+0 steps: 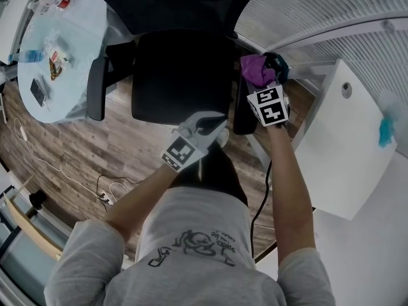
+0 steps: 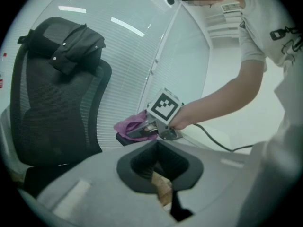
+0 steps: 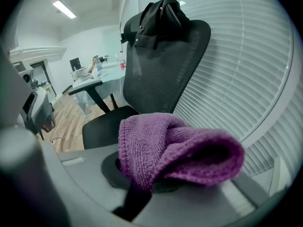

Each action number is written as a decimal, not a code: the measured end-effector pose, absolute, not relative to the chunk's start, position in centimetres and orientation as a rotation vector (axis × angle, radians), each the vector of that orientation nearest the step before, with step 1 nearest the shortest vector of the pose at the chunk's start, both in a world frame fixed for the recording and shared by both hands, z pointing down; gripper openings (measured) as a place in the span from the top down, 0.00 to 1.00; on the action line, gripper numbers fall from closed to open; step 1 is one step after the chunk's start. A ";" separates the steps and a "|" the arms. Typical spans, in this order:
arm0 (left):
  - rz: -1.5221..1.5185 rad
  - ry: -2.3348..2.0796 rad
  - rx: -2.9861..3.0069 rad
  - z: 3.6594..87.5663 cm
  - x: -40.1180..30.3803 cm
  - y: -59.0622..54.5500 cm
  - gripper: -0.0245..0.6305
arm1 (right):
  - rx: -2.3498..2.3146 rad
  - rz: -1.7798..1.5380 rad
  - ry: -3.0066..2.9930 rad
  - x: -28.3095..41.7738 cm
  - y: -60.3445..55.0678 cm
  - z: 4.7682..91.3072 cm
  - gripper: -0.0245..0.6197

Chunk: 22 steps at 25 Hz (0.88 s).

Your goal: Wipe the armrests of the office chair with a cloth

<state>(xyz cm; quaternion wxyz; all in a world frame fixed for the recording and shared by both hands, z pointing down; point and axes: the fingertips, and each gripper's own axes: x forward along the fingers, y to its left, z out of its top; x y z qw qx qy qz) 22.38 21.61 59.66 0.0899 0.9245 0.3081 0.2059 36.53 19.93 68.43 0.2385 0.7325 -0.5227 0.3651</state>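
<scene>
R gripper clamped on purple cloth, pressing it onto far end of chair's R-side armrest (contact seen from L gripper view). L gripper by seat front edge, jaws narrow, nearly together, nothing between. Other armrest well apart, beside round table.

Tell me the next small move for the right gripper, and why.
Probably press the purple cloth down and draw it along the armrest toward the seat's front. The right gripper is shut on the cloth at the armrest's back end, and the rest of its pad lies bare.
</scene>
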 end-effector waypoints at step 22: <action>0.621 0.963 2.742 58.9 20.9 23.4 0.96 | 2.030 1.088 -1.445 21.7 27.9 66.7 0.91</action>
